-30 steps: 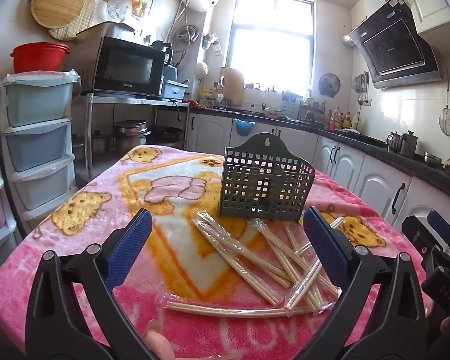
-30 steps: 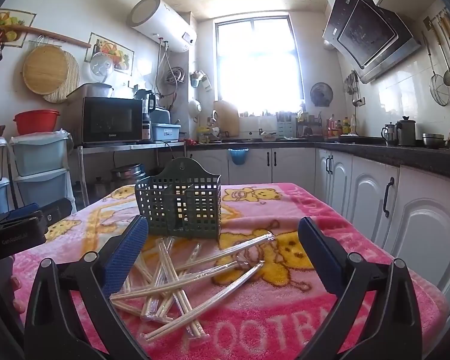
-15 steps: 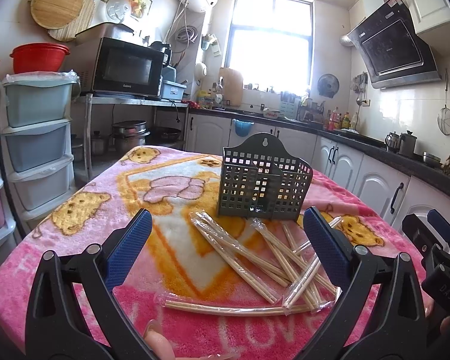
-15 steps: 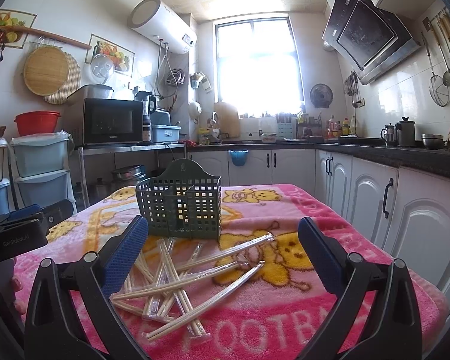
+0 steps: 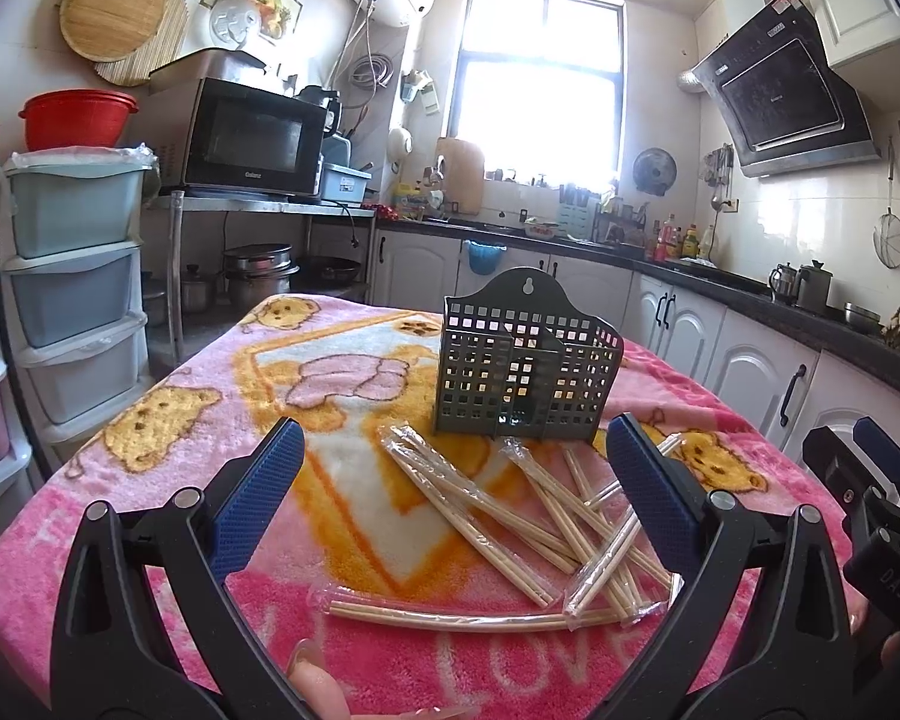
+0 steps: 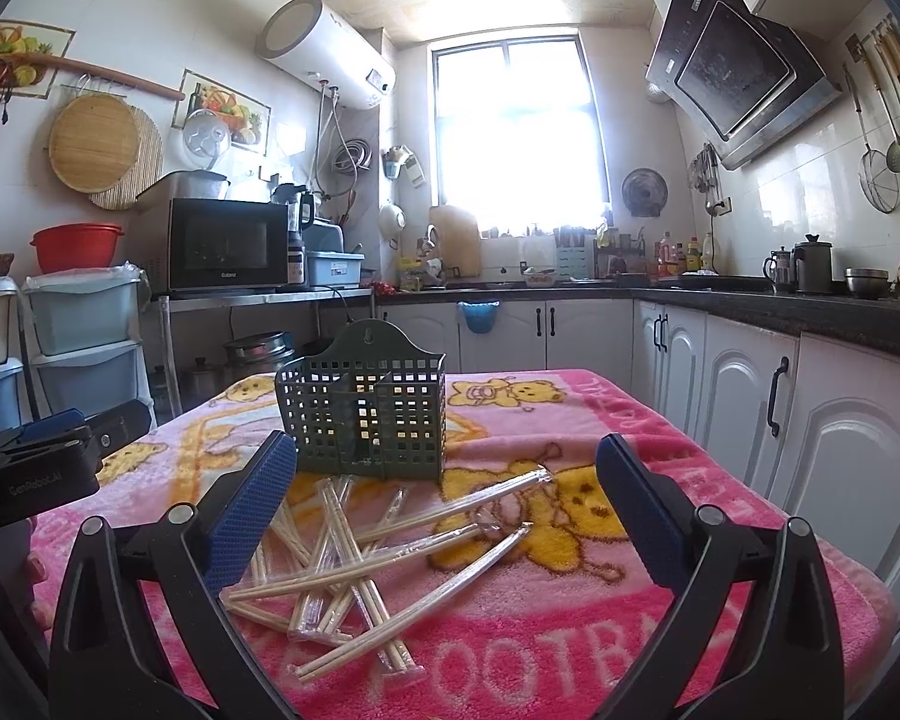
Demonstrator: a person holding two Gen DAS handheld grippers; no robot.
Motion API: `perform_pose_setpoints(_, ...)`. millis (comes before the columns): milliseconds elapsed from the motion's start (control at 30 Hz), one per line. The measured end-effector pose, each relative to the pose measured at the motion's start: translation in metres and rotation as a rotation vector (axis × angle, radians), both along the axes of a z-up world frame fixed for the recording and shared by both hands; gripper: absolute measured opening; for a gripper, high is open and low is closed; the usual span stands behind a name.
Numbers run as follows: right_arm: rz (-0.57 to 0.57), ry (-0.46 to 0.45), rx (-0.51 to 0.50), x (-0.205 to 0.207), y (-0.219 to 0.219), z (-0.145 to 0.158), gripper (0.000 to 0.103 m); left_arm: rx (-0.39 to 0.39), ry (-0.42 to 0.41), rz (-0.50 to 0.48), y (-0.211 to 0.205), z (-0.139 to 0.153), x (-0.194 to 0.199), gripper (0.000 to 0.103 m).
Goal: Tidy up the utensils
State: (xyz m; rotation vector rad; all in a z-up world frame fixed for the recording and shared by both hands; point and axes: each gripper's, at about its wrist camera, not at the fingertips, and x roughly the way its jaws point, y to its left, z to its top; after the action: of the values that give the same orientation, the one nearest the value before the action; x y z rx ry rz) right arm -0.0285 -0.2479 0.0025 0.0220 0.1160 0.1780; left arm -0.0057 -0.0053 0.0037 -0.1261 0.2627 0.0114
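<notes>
Wrapped chopsticks (image 5: 528, 528) lie crisscrossed on the pink blanket (image 5: 168, 420), just in front of the upright green holder (image 5: 525, 381). Both grippers, left (image 5: 450, 492) and right (image 6: 444, 501), hover spread wide and empty over the pile, nothing between them and it. A microwave (image 6: 225, 252) and drawers (image 5: 69, 294) stand well behind.

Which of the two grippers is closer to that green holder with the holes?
Hard to call; roughly equal. The left gripper and the right gripper both hover open over the wrapped chopsticks, short of the holder.
</notes>
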Motion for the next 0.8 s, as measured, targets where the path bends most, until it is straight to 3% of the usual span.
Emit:
perform_pose_setpoints(500,0.009,0.005,-0.011,-0.001,0.003,0.000,0.097,-0.002,0.005,0.009,-0.005,0.002,-0.003,0.093)
perform_pose_setpoints(800,0.068,0.046,-0.036,0.006,0.015,-0.003,0.097,-0.041,0.037,0.042,0.012,0.000,0.004,0.093)
